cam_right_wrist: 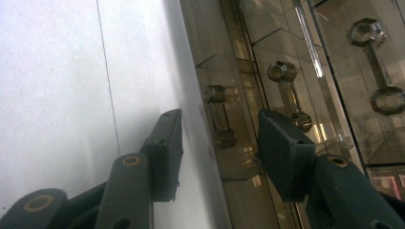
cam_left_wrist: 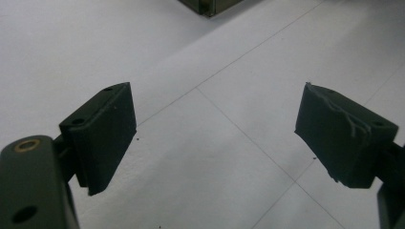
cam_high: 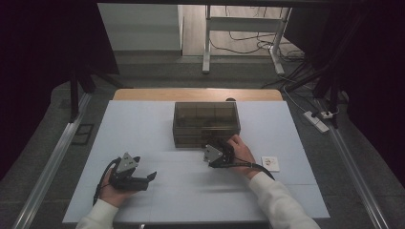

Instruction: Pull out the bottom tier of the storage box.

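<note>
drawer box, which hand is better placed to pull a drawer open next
Right. The right gripper is up against the front of the drawer box, its open jaws either side of a drawer handle. The left gripper sits open over the bare table, well away from the box.

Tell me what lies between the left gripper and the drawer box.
Bare white table, as the high view shows, separates the left gripper from the drawer box.

No readable text, label, brand or number anywhere; small white card [cam_high: 270, 163] right of drawer box [cam_high: 206, 123]: marks illegible.
</note>
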Tool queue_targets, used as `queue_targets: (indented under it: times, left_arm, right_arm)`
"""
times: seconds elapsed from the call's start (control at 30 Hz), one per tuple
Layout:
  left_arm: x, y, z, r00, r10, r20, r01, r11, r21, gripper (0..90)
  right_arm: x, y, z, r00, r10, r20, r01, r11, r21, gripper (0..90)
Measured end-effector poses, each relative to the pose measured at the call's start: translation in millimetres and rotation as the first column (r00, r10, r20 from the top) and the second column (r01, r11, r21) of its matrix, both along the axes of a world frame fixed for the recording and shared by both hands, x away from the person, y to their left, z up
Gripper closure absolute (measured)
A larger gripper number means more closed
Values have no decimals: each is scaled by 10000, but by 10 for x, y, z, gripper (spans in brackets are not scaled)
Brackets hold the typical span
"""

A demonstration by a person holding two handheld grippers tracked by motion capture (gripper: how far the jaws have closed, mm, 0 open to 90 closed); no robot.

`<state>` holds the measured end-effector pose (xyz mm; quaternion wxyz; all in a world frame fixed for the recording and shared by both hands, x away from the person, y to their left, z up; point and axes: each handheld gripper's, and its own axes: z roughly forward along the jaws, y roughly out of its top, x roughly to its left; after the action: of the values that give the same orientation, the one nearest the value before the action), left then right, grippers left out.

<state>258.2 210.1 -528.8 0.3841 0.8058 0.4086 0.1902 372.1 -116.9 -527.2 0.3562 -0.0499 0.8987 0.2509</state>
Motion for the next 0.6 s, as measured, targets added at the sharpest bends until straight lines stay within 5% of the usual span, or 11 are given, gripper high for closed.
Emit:
queue_targets:
  times: [0.37,0.6]
  left_arm:
    - [-1,1,0,10000,-1,4,1,10000,-5,137]
    - [-3,3,3,10000,2,21,-2,10000,-5,137]
  right_arm:
    - [21,-48,21,9960,-204,-868,282,9957,888,541]
    - [93,-115,99,9892,-45,-1465,212,9934,1124,646]
